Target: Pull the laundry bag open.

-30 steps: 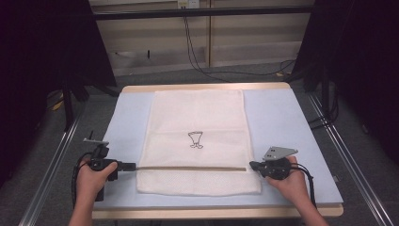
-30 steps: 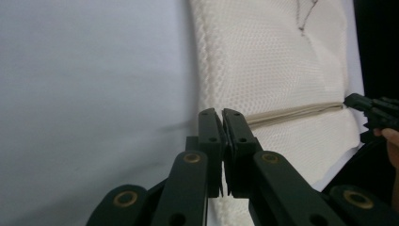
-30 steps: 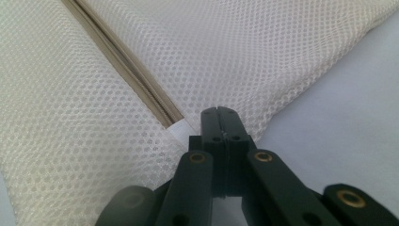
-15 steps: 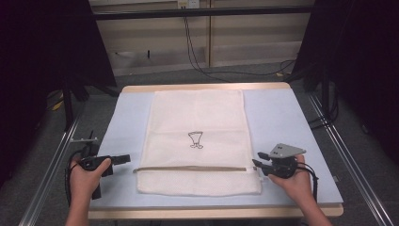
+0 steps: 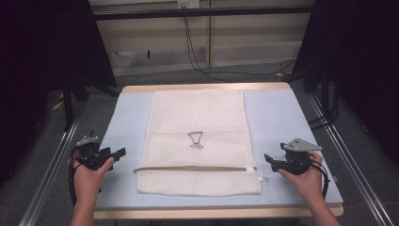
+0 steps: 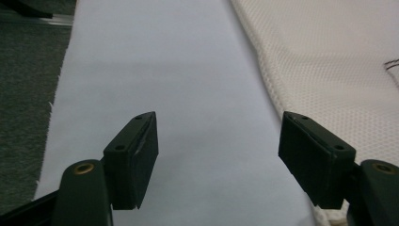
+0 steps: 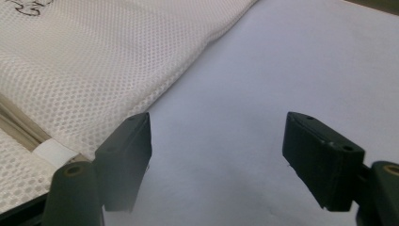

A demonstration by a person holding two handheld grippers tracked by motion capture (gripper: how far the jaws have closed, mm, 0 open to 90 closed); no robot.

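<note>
The left gripper point(image 5: 113, 154) and right gripper point(image 5: 272, 160) are held with jaws spread and empty, near the desk's point(image 5: 282, 117) front corners. Between them a white mesh bag point(image 5: 197, 117) is laid flat, probably light and limp; its zipper seam point(image 5: 195, 168) is judged the firmest hold.

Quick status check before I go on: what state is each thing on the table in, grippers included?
Mesh laundry bag: flat on the table, printed side up.
Zipper: runs across the bag near the front edge, looks closed.
Left gripper: open, empty, over the mat left of the bag.
Right gripper: open, empty, just right of the zipper's end.
Blue mat: spread flat under the bag.
</note>
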